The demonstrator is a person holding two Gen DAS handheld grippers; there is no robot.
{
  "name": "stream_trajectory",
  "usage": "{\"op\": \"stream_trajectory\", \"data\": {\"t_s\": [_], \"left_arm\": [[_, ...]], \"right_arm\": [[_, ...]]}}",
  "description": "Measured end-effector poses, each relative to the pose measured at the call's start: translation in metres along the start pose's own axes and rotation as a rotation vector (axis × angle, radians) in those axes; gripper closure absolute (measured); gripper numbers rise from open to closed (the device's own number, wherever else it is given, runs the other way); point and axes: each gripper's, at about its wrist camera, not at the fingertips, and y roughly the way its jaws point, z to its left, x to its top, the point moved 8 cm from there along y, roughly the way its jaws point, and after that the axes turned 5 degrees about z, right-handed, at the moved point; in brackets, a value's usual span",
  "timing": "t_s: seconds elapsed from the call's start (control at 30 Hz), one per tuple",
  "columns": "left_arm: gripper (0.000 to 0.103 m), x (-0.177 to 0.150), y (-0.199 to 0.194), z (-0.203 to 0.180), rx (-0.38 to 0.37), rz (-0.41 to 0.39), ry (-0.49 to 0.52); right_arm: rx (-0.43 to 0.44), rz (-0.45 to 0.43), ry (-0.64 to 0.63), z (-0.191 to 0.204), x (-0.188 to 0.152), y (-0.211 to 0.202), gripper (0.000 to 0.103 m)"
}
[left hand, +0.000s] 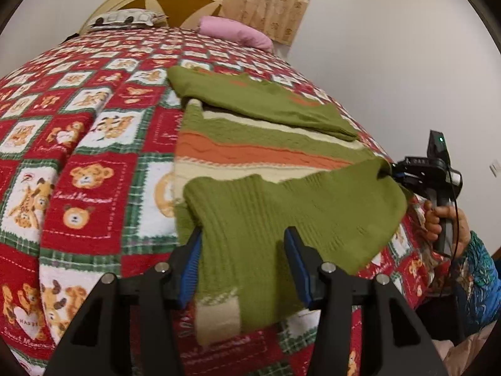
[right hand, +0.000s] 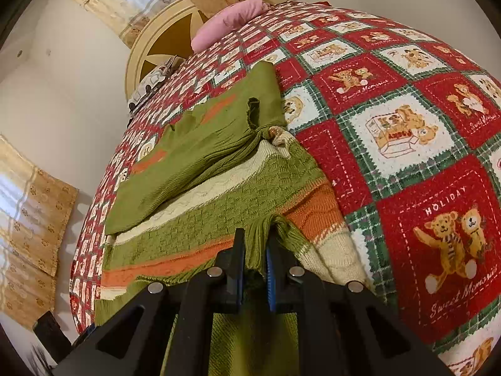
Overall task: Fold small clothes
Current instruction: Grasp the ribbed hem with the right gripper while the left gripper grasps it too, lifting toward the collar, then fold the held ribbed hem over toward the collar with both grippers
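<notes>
A small knitted sweater (left hand: 266, 147) in green with orange and cream stripes lies flat on the bed. Its far sleeve (left hand: 260, 100) is folded across the body. The near green sleeve (left hand: 281, 206) with a cream cuff stretches between both grippers. My left gripper (left hand: 244, 235) stands half wide, with this sleeve lying flat and unbunched between its blue pads (left hand: 189, 269). My right gripper (left hand: 386, 170) pinches the sleeve's other end, held by a person's hand (left hand: 435, 219). In the right wrist view the right gripper (right hand: 255, 241) is shut on green ribbed knit, above the sweater (right hand: 194, 219).
The bed carries a red, green and white teddy-bear bedspread (left hand: 94, 156) (right hand: 407, 125). A pink pillow (left hand: 231, 31) and a cream headboard (left hand: 175, 3) stand at the far end. The bed's edge drops off just right of the sweater, beside a white wall and curtains (right hand: 28, 235).
</notes>
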Motion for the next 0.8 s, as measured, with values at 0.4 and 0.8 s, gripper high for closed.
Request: {"op": "stream_trajectory", "data": {"t_s": [0.4, 0.8], "left_arm": [[0.090, 0.011, 0.013, 0.012, -0.020, -0.001, -0.100], [0.081, 0.012, 0.014, 0.010, -0.028, -0.006, -0.101]], "right_arm": [[0.066, -0.015, -0.008, 0.008, 0.007, -0.015, 0.088], [-0.038, -0.129, -0.291, 0.015, 0.011, -0.066, 0.050]]}}
